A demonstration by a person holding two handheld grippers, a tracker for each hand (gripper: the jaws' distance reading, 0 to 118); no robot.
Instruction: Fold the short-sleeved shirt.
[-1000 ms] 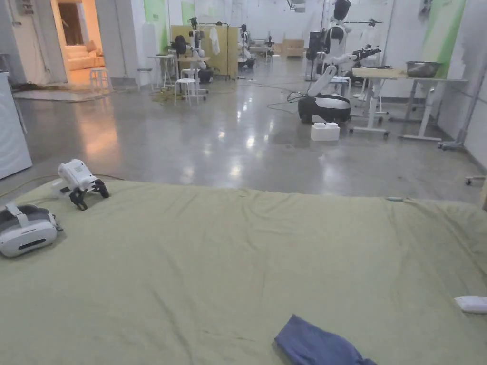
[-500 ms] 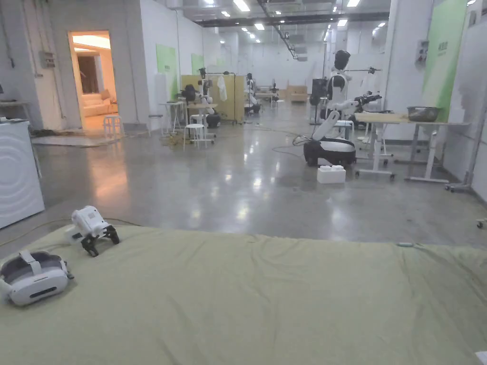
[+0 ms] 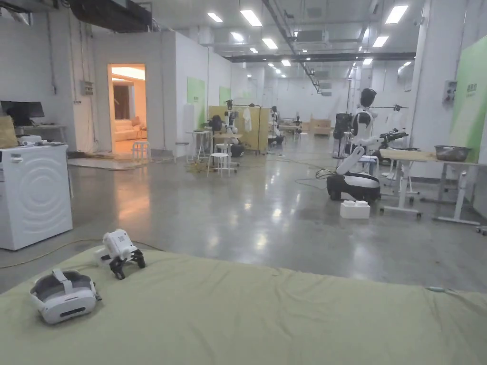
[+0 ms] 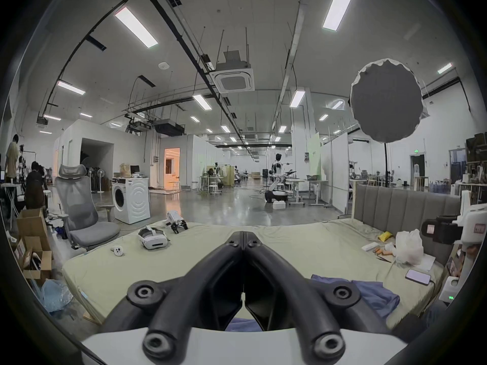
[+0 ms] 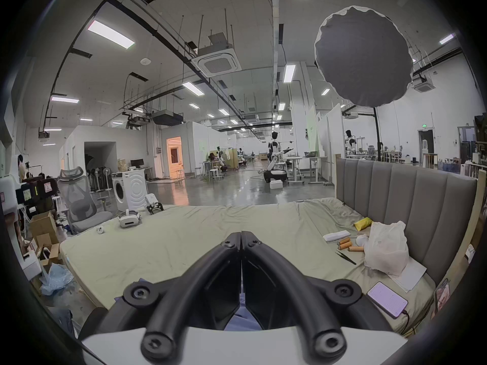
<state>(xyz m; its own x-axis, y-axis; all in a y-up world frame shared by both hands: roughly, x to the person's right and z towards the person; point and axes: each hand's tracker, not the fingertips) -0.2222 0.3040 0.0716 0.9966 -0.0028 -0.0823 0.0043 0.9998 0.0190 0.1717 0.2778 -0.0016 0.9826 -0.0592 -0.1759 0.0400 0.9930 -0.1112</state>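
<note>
- Covering the bed [image 3: 266, 313], a green sheet lies bare in the head view.
- The blue shirt [image 4: 374, 293] lies crumpled on the bed's near edge.
- Left gripper [image 4: 243, 235]: jaws closed, empty.
- Right gripper [image 5: 241, 235]: jaws closed, empty.
- A headset [image 3: 64, 295] rests at the bed's far-left corner.

A bed [image 3: 266, 313] under a pale green sheet fills the lower half of the head view. At its left edge lies a white headset [image 3: 64, 295], with a spare white gripper [image 3: 120, 252] just beyond it. In the left gripper view a blue shirt [image 4: 369, 290] lies crumpled at lower right. Near the grey headboard [image 5: 411, 202] sit a white plastic bag [image 5: 386, 244], a phone [image 5: 387, 302], orange cylinders [image 5: 345, 243] and a yellow packet [image 5: 363, 223].
</note>
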